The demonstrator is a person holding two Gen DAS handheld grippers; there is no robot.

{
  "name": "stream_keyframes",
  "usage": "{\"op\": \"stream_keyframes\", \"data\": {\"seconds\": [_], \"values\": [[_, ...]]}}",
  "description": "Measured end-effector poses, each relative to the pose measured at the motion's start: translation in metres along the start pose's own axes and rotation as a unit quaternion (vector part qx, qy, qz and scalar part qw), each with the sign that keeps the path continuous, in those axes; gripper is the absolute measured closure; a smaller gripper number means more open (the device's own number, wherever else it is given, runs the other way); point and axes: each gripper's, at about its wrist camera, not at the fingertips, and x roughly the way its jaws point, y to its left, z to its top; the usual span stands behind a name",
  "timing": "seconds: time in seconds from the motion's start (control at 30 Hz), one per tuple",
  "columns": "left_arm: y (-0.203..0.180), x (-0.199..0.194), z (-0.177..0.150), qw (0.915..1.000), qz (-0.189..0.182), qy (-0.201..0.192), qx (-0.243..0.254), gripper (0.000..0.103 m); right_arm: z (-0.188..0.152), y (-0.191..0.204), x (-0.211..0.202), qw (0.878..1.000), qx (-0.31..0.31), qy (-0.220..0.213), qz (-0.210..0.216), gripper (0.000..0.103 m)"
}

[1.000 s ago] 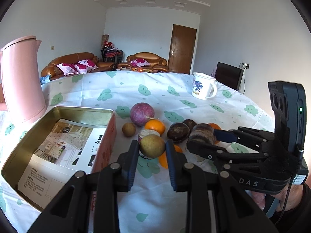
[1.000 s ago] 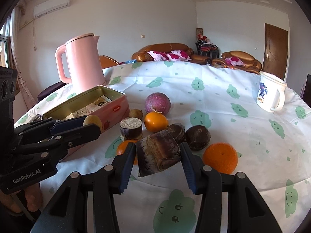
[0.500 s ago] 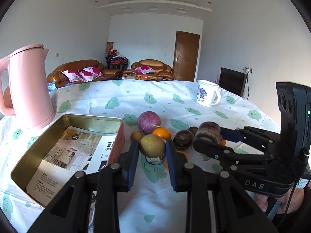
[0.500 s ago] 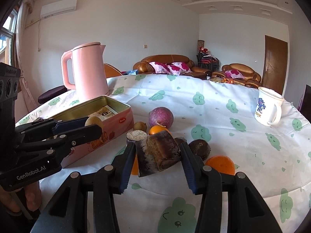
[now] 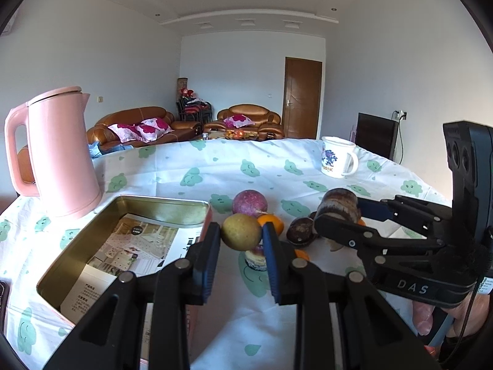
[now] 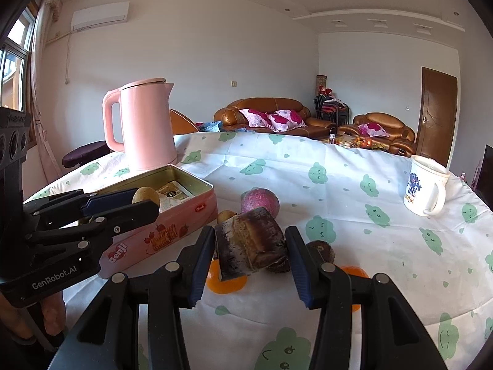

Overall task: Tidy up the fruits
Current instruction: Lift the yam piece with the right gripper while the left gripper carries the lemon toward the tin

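My left gripper [image 5: 241,236] is shut on a small yellow-green round fruit [image 5: 241,235] and holds it in the air beside the right edge of the open pink tin [image 5: 160,208]. My right gripper [image 6: 250,246] is shut on a dark brown cut sugarcane piece [image 6: 251,246], lifted above the fruit pile. On the cloth lie a purple round fruit [image 6: 260,202], an orange [image 5: 272,222], dark brown round fruits [image 5: 299,234] and another cane piece [image 5: 255,256]. The left gripper also shows in the right wrist view [image 6: 144,202].
A pink kettle [image 5: 58,157] stands behind the tin at the left. A white mug [image 5: 337,160] stands at the far right. The tin holds a printed leaflet [image 5: 129,246]. Sofas and a door lie beyond the table.
Both grippers have risen with their fruits held, so the table and pile sit lower in both views. The left gripper's fruit is now higher beside the tin's edge.
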Motion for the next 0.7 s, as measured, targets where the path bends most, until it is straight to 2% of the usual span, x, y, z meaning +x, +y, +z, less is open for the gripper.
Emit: {"op": "stream_keyframes", "data": {"seconds": [0.37,0.7], "values": [[0.007,-0.006,0.003,0.9994,0.028,-0.016,0.008,0.074,0.014,0.004,0.001,1.0,-0.011,-0.013,0.003,0.054],[0.033,-0.007,0.008,0.9981,0.059,-0.015,-0.008,0.074,0.033,0.019,0.013,0.999,-0.032,-0.013,0.028,0.054]]}}
